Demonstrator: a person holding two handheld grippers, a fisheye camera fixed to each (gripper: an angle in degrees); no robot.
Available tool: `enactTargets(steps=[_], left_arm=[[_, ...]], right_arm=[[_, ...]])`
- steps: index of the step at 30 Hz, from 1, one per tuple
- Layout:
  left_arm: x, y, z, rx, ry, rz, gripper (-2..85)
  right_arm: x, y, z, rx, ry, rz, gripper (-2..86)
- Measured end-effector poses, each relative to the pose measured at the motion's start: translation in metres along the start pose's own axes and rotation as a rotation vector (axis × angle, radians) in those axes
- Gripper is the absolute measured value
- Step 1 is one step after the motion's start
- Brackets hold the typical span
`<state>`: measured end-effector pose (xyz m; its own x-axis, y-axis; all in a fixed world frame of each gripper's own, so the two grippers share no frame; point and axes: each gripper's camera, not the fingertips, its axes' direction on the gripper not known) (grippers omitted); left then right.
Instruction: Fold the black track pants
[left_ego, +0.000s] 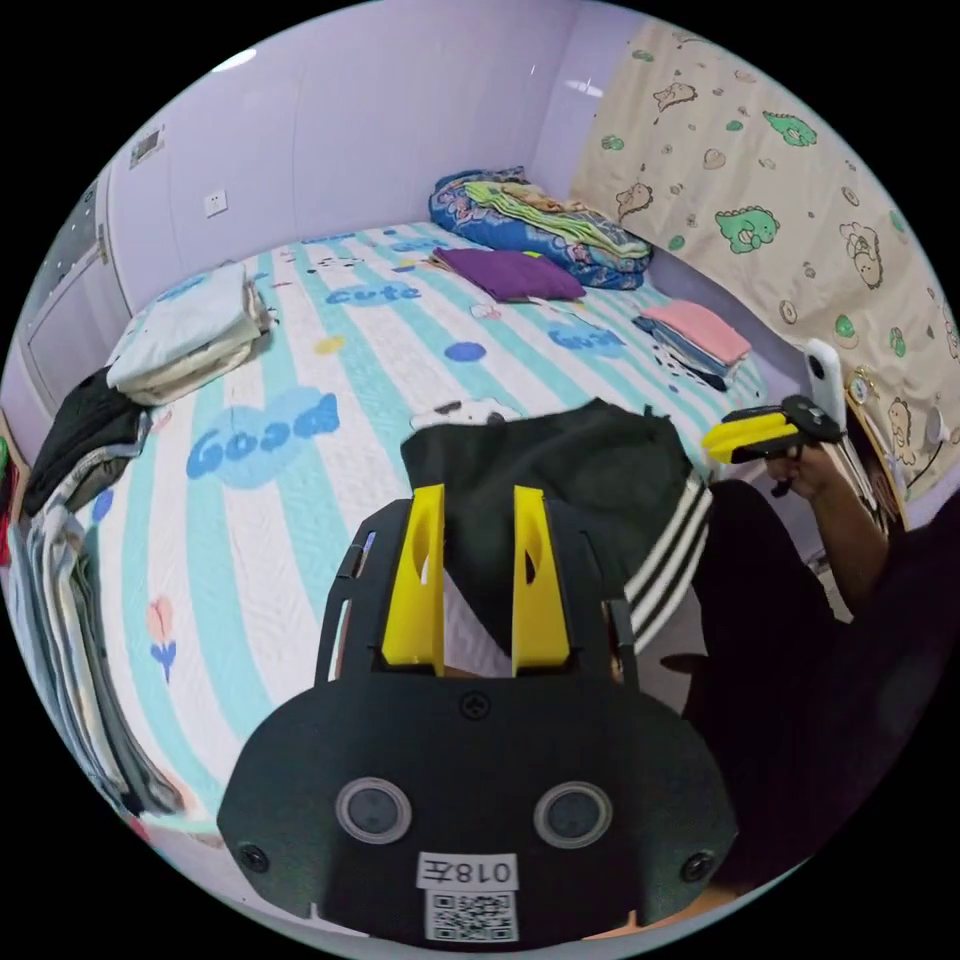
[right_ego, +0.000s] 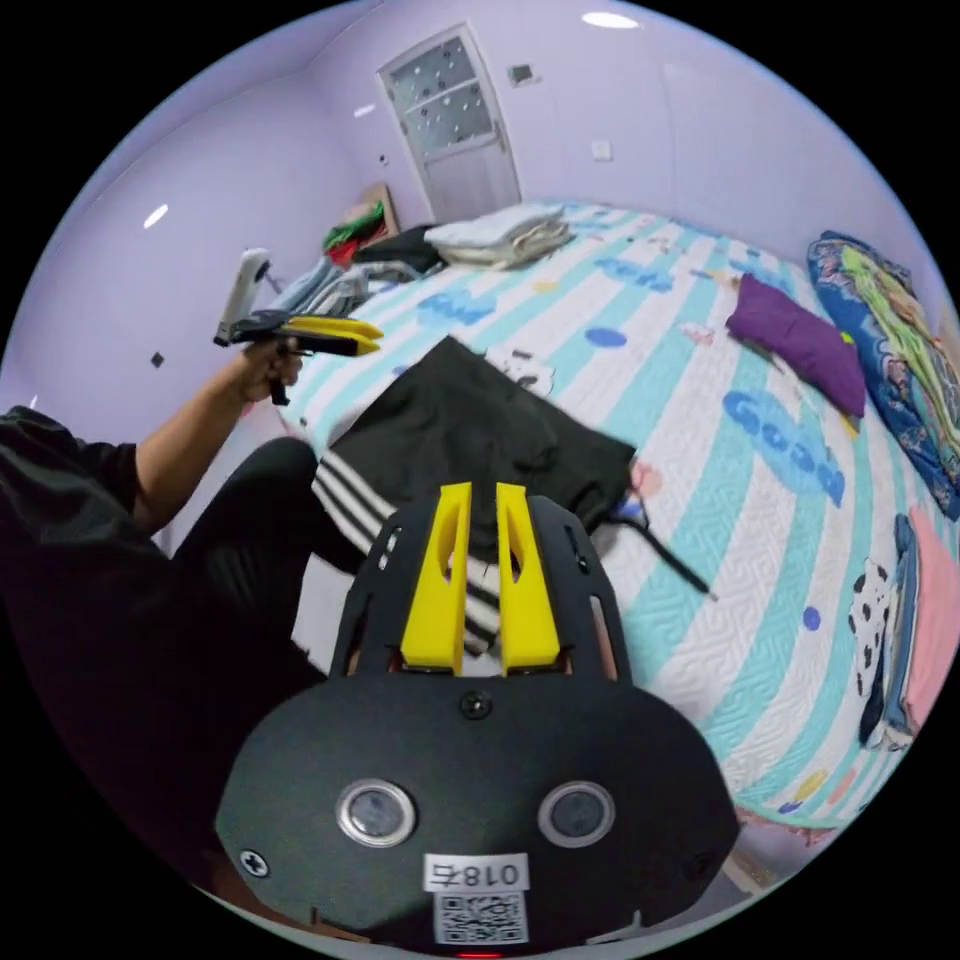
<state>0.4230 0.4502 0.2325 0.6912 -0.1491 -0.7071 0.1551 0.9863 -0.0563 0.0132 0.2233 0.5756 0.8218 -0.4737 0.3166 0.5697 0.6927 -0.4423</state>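
The black track pants (left_ego: 580, 470) (right_ego: 470, 430) lie bunched at the near edge of the striped bed (left_ego: 300, 500) (right_ego: 700, 560). Their white-striped side (left_ego: 670, 560) hangs over the edge towards the person. My left gripper (left_ego: 478, 495) hovers above the pants, open, with nothing between its jaws. In the right gripper view, a hand holds it up at the left (right_ego: 345, 335). My right gripper (right_ego: 483, 492) is also in the air over the pants, jaws nearly together with a thin gap and nothing in them. The left gripper view shows it raised at the right (left_ego: 745, 437).
Folded piles ring the bed: a white stack (left_ego: 190, 335), a purple garment (left_ego: 510, 272), a blue quilt (left_ego: 540, 220), a pink-topped stack (left_ego: 700, 335) and clothes along the left edge (left_ego: 70, 560). A patterned curtain (left_ego: 780, 200) hangs at the right. A door (right_ego: 455, 120) stands behind.
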Motion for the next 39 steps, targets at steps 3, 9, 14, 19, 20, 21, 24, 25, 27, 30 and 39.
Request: enactTargets(steps=[3,9,14,19,20,21,24,25,27,30,39], left_arm=[[-0.018,-0.043,0.055,-0.062,-0.048,0.008,11.0],[-0.055,-0.054,0.158,-0.268,-0.202,-0.118,13.6],[-0.069,-0.023,0.136,-0.082,-0.122,-0.188,11.4],[-0.131,0.021,0.123,-0.009,0.052,-0.36,13.4],[-0.138,0.023,0.129,-0.029,0.089,-0.372,13.9],[-0.149,0.028,0.142,-0.067,0.182,-0.384,14.5],[-0.16,0.037,0.174,-0.123,0.325,-0.404,15.2],[-0.16,0.04,0.178,-0.126,0.303,-0.405,14.7],[-0.162,0.044,0.182,-0.124,0.31,-0.399,13.5],[-0.157,0.051,0.194,-0.142,0.34,-0.358,8.9],[-0.115,0.099,0.099,0.192,0.143,-0.237,4.5]], right_arm=[[0.014,-0.027,0.013,-0.008,0.085,-0.029,4.5],[0.053,-0.013,0.04,-0.149,0.085,-0.02,3.4],[0.121,0.019,-0.02,0.216,-0.133,0.212,5.8],[0.203,0.017,0.002,0.124,-0.287,0.403,12.4],[0.221,0.015,0.012,0.109,-0.35,0.45,13.3],[0.229,0.014,0.017,0.103,-0.381,0.47,13.5],[0.248,0.012,0.03,0.095,-0.448,0.522,13.6],[0.249,0.012,0.028,0.105,-0.454,0.518,13.6],[0.246,0.011,0.029,0.08,-0.535,0.489,13.9],[0.247,0.015,0.03,0.087,-0.593,0.485,13.4],[0.216,-0.019,-0.032,0.217,-0.354,0.214,8.9]])
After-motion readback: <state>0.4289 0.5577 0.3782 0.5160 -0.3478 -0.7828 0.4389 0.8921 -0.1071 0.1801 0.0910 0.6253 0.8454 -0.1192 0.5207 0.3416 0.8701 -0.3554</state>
